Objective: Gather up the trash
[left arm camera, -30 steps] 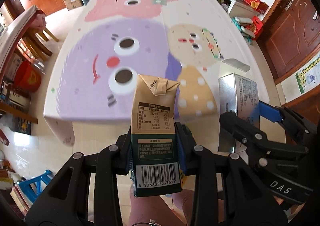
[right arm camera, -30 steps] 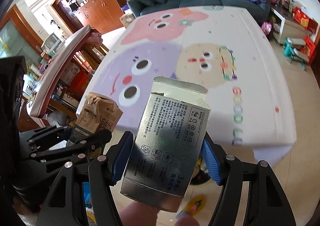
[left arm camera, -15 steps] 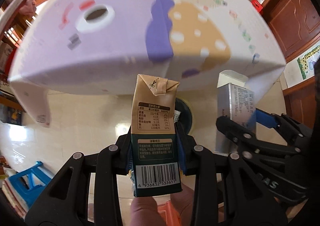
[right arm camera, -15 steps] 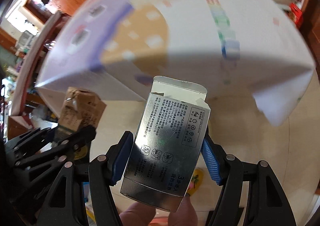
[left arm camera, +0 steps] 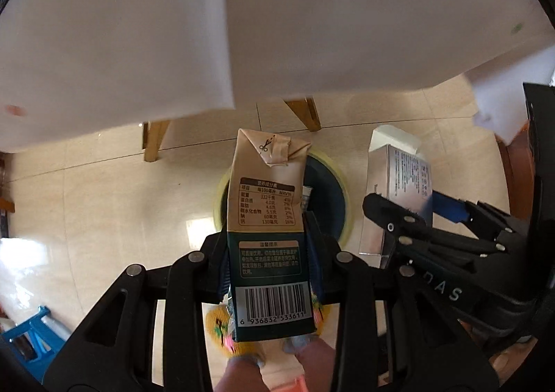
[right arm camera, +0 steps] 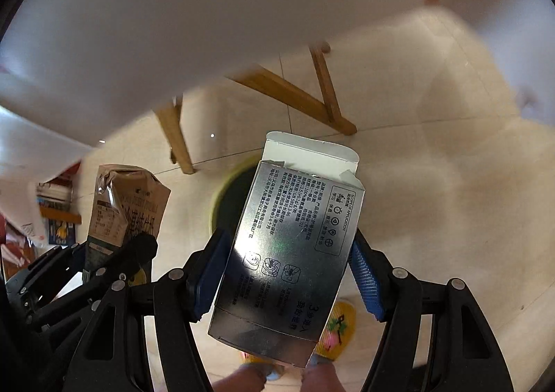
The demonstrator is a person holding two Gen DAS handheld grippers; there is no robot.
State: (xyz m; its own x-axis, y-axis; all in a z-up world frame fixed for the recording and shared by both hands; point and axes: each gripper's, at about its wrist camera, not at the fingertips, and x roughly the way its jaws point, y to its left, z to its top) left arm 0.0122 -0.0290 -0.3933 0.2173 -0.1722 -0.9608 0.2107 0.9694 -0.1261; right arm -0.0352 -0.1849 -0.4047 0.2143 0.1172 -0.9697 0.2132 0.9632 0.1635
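My left gripper [left arm camera: 269,255] is shut on a tan and dark green drink carton [left arm camera: 267,218], held upright. The silver cardboard box [right arm camera: 295,250] with an open white flap is clamped in my right gripper [right arm camera: 289,274], tilted a little. Both point down at the floor. A round bin [left arm camera: 329,194] with a yellow-green rim and dark inside stands on the tiles below, mostly hidden behind the carton; in the right wrist view the bin [right arm camera: 230,205] shows left of the box. The carton [right arm camera: 121,208] and the box [left arm camera: 399,191] each appear in the other view.
The white tablecloth edge [left arm camera: 173,45] hangs across the top of both views. Wooden table legs [right arm camera: 177,139] stand on the beige tiled floor [right arm camera: 433,184]. A person's feet in yellow slippers [right arm camera: 338,326] are just below. A blue stool [left arm camera: 27,333] sits at far left.
Both grippers have tilted down and dropped from above the table to below its edge, so the floor and bin now fill the view. Carton and box stay gripped.
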